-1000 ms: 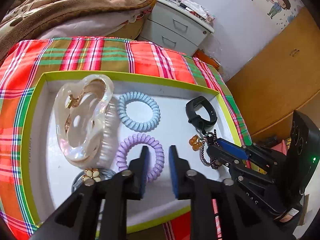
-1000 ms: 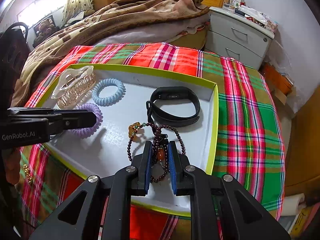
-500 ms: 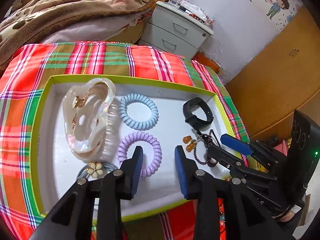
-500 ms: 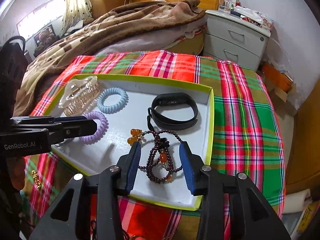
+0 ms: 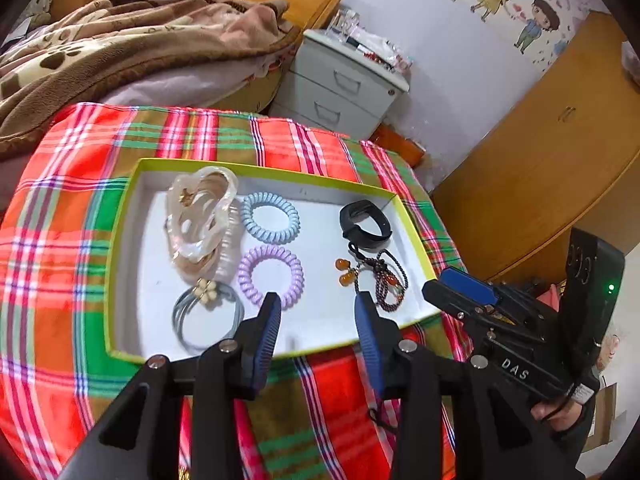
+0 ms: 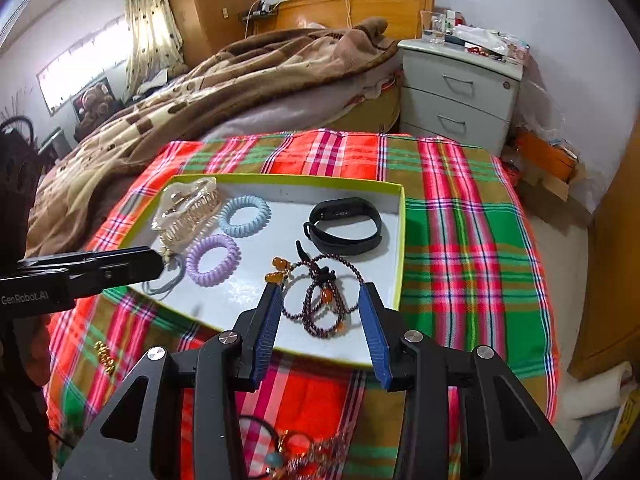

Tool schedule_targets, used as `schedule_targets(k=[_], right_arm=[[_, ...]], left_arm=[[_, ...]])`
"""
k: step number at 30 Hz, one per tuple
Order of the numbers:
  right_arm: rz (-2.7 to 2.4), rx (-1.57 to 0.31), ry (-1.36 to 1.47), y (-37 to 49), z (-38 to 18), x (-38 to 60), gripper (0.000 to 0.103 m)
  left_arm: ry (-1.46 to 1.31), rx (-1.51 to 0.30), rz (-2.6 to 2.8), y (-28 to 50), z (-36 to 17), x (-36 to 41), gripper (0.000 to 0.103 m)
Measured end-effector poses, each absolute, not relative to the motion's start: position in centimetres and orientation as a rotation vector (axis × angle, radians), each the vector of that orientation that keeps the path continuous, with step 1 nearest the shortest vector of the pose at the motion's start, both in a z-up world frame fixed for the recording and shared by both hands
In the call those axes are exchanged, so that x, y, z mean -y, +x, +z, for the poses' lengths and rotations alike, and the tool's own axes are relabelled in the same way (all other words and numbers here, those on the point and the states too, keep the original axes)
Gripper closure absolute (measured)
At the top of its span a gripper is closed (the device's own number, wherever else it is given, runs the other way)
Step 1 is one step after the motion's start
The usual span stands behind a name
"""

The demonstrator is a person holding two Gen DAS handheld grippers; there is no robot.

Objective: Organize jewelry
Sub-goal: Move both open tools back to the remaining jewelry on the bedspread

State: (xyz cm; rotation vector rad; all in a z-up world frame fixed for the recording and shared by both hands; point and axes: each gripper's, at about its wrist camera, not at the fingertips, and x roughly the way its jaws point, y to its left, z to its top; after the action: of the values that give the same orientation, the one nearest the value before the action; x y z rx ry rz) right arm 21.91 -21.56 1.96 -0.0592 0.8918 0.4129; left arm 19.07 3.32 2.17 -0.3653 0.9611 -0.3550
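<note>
Bare white floor lies along the near edge of the shallow lime-rimmed white cardboard tray (image 5: 124,216). Farther in, the pearly plastic hair claw clip (image 5: 200,216), lilac spiral hair tie (image 5: 270,276) and dark beaded bracelet (image 6: 324,296) crowd the way.

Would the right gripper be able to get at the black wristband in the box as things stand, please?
Probably yes. The right gripper is open and empty, and the black wristband lies uncovered at the far side of the box. Only the bead bracelet lies between them, flat on the floor, so passing above it looks feasible.
</note>
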Motion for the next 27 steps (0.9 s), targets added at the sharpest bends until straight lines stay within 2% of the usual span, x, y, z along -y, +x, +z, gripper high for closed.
schedule_targets(k=[13,27], right_arm=[[0.388,-0.845,0.021,17.7,3.3,23.9,0.062],[0.342,-0.876,0.073,14.8,1.3,25.1,0.062]], left_arm=[[-0.377,-0.915,-0.289,12.9,2.7,-6.4,0.061],[-0.349,-0.906,-0.205,9.2,1.5,-7.7,0.059]])
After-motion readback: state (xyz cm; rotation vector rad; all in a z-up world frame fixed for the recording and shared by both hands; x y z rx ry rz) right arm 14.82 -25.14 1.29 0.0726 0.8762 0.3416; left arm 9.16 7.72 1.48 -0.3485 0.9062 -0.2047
